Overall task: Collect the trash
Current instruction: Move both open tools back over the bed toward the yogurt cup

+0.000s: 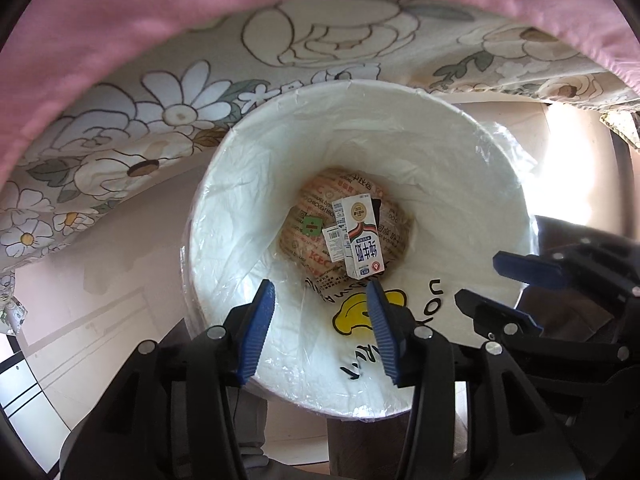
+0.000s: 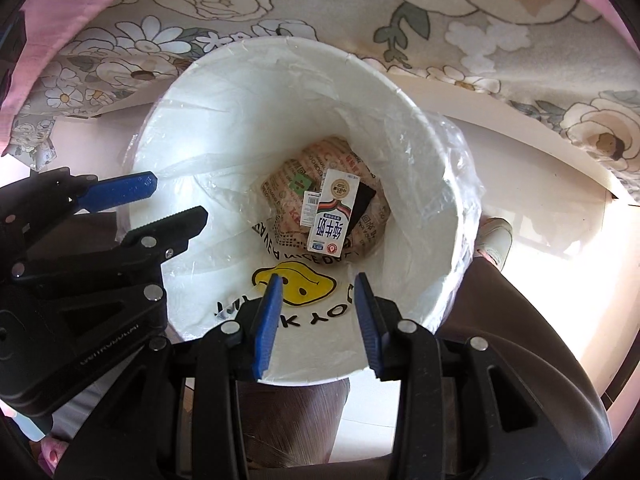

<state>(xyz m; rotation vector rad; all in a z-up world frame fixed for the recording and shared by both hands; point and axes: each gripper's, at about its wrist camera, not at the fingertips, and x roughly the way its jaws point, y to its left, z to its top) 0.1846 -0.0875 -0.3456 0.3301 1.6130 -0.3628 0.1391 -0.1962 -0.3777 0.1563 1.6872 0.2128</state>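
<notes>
Left wrist view looks straight down into a white bin point(image 1: 400, 128) lined with a clear bag point(image 1: 508, 152), where a milk carton point(image 1: 362, 236) lies at the bottom on a printed paper bag point(image 1: 316, 220), with a smaller barcoded box point(image 1: 333, 243) touching its side. The left gripper point(image 1: 320, 328) hangs over the near rim with its jaws partly apart and nothing between the pads. The right gripper point(image 2: 318, 314) hovers beside it over the same rim, jaws also partly apart and empty; each shows in the other's view at the edge. By my reading the drop step is done: the carton sits loose in the bin, clear of both sets of pads. A floral cloth point(image 1: 168, 120) drapes just behind the bin. The next move likely calls for lifting both grippers clear of the rim without snagging the thin liner, then turning away to look for any trash left outside, none of which shows here
</notes>
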